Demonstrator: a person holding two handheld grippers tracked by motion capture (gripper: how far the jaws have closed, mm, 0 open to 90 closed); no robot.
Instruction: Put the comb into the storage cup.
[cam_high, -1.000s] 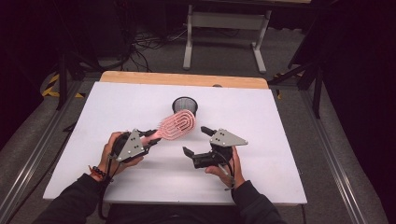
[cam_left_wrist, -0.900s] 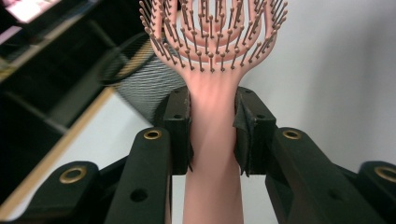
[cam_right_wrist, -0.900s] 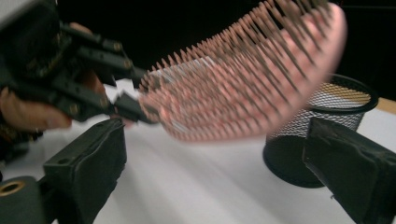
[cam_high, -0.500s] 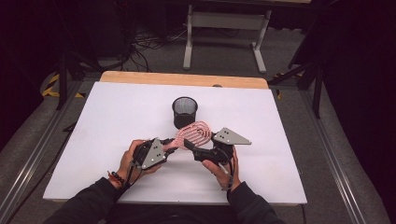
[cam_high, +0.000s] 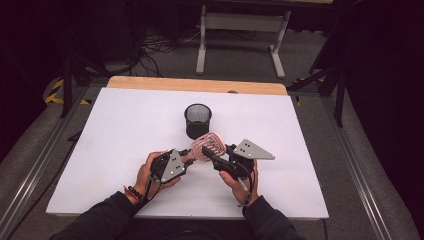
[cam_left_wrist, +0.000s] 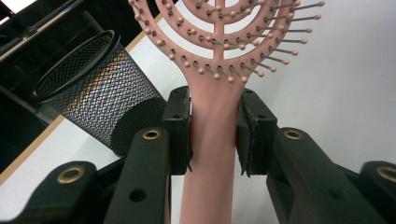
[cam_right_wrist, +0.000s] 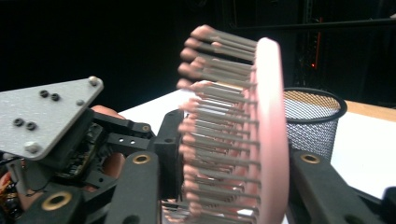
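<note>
A pink hairbrush (cam_high: 210, 144) hangs above the white table (cam_high: 120, 130), held between both hands. My left gripper (cam_high: 188, 154) is shut on its handle (cam_left_wrist: 212, 135), and the bristled head rises past the jaws toward the top of the left gripper view. My right gripper (cam_high: 206, 150) has come in from the right and its jaws stand on either side of the brush head (cam_right_wrist: 268, 140), one against the bristle tips and one against the back. It looks shut on the head. The left gripper's grey plate (cam_right_wrist: 44, 116) shows beyond the brush.
A black mesh cup (cam_high: 197, 120) stands upright just behind the brush, near the table's middle; it is also close by in the gripper views (cam_left_wrist: 84, 88) (cam_right_wrist: 313, 116). A wooden strip (cam_high: 200, 85) edges the table's far side. White tabletop lies bare left and right.
My left gripper carried the brush rightward and toward the middle. My right gripper moved left to meet it and now has the brush head between its jaws.
</note>
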